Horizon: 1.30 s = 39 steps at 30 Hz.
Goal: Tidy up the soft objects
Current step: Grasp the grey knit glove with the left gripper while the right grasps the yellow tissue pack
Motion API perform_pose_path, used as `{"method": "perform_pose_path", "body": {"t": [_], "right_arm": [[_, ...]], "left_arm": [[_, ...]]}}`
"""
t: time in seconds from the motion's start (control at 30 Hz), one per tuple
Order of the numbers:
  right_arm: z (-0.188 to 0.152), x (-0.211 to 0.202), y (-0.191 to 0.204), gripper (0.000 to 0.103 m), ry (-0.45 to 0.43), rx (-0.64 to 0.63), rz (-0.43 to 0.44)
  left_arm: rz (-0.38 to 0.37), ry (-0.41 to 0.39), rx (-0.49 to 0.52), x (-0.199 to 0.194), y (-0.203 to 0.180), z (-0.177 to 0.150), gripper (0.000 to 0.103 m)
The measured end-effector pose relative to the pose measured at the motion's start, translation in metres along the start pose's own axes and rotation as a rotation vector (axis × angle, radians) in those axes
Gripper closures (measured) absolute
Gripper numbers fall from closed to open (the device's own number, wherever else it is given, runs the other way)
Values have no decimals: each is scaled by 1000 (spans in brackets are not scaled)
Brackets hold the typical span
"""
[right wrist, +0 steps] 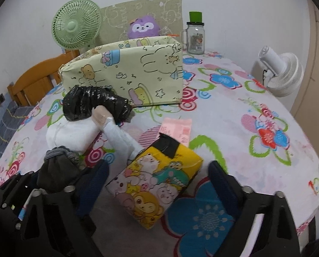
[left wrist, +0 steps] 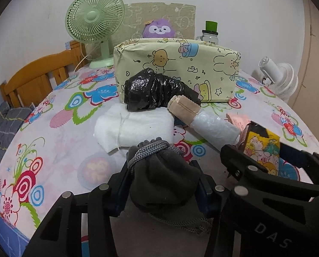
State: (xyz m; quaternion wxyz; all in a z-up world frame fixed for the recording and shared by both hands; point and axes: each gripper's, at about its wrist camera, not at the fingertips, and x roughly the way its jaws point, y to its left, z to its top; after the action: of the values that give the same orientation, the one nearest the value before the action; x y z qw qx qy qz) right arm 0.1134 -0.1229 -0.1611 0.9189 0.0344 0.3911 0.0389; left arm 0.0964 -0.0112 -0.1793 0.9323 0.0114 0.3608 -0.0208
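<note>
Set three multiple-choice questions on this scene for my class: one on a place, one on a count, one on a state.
1. Where does the black bag lie?
A. in front of the box
B. inside the box
C. behind the box

2. How many fans are in view?
A. one
B. two
C. three

3. How do the right tongs stand?
A. open, with the packet between them
B. shut on the black bag
C. shut with nothing between them

Answers:
1 A: the bag rests against the box's front wall.
2 B: a green fan stands at the back left and a white fan at the right.
3 A: there is a clear gap between the packet and the pad to its right.
</note>
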Motion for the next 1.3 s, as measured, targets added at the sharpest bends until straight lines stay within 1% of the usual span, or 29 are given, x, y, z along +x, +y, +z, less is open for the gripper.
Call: {"method": "perform_pose_path", "body": {"t": [0.07, 0.1, 0.13, 0.17, 0.4, 0.57, 0.7, 0.97, 1.3], "right_arm": [[0, 0, 0, 16, 3, 5, 4], [0, 0, 0, 19, 3, -1, 4], [-1, 0, 1, 22, 4, -3, 5], [-1, -1, 2, 29, 4, 0, 3], [-2, -3, 2, 39, 8, 15, -3], [-1, -6, 2, 39, 5, 17, -11], [2, -12, 0, 40, -7, 26, -13], [16, -31, 0, 40, -56, 31, -18], [37, -60, 6, 40, -122, 13, -12]], "left_arm": [[1, 0, -1, 0, 0, 0, 51], [2, 0, 0, 0, -1, 0, 51], [3, -1, 1, 0, -1, 0, 51], [6, -3, 2, 0, -2, 0, 51], [-6, 0, -2, -1, -3, -1, 53], [-28, 4, -10, -3, -4, 0, 53], [-35, -11, -10, -9, -6, 3, 54], [-48, -50, -26, -26, -7, 18, 54], [-42, -100, -42, -49, -6, 40, 54]]}}
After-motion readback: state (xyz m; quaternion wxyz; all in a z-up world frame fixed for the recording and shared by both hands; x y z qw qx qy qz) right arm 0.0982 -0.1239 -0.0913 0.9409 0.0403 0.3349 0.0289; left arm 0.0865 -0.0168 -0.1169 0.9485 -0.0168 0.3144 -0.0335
